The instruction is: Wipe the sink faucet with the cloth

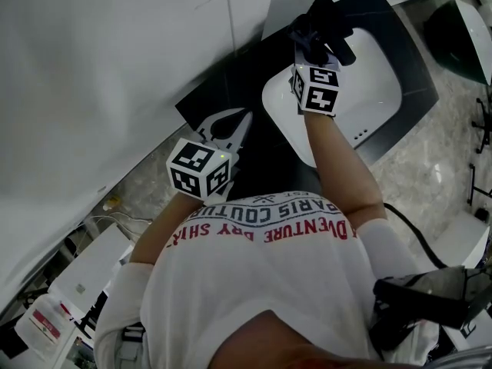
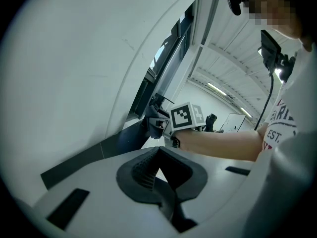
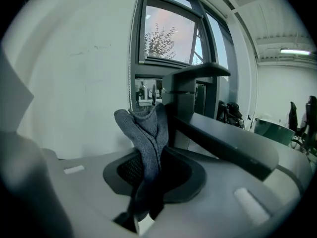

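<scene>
The cloth (image 3: 146, 133) is a grey knitted one, and I have it pinched in the right gripper (image 3: 151, 175). The jaws are closed on its lower part, and the rest stands up out of them in a folded, twisted bunch. In the right gripper view its upper end sits right in front of the upright part of the faucet (image 3: 218, 138). The faucet is dark and square-edged, with a flat spout running out to the right. I cannot tell whether cloth and faucet are actually touching.

In the head view the same bunch shows as a dark lump at the far end of the sink (image 1: 377, 91). The sink is a white basin set into the dark table (image 1: 201, 106), and the lump lies towards the table's far edge. In that view the faucet is mostly covered by cloth and gripper.

The left gripper (image 2: 159, 170) has its jaws brought together with nothing between them. It hangs over the left part of the table, beside the near-left side of the sink and apart from the basin, with its tips pointed towards the far edge. In its own view I see the right forearm (image 2: 218, 145) stretched across towards the faucet.

Behind the faucet there is a window (image 3: 168, 33) with trees outside. A plain white wall (image 1: 92, 68) runs along the table's left edge.
</scene>
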`<state>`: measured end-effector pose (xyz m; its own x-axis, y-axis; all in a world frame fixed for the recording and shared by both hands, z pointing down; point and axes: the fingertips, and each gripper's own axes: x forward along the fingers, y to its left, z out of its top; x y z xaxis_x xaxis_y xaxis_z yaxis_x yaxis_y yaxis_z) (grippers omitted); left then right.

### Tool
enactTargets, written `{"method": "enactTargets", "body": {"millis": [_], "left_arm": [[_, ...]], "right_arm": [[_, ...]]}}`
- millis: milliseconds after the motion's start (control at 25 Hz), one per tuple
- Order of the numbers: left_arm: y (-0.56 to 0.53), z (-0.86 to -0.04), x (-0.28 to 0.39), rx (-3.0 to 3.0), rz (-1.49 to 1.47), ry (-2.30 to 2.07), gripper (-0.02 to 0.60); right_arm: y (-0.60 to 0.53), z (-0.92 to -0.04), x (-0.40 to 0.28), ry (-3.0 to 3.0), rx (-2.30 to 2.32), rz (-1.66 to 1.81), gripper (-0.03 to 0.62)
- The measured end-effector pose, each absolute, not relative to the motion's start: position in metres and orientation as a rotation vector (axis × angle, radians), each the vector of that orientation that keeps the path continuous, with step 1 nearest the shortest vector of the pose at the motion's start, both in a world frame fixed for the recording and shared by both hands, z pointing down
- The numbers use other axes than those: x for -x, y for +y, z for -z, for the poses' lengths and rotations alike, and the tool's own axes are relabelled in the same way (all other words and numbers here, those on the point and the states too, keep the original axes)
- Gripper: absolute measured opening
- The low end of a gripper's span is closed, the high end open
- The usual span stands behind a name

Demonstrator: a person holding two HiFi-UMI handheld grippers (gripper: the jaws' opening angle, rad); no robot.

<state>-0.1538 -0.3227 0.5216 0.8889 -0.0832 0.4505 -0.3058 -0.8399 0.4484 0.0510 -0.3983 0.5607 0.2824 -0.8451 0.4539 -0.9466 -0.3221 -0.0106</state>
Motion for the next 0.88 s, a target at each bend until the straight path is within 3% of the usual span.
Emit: {"method": "enactTargets", "body": {"millis": [520, 880], "left_arm": [[-0.320, -0.525, 0.155, -2.530, -0.565, -0.275, 0.002], [-0.319, -0.516, 0.157, -2.543, -0.552, -0.279, 0.001]], "right_arm": [[-0.390, -0.593, -0.051, -1.587, -2.227, -0.651, 0.078], [-0.406, -0.498, -0.025, -1.805, -2.376, -0.404, 0.078]]}}
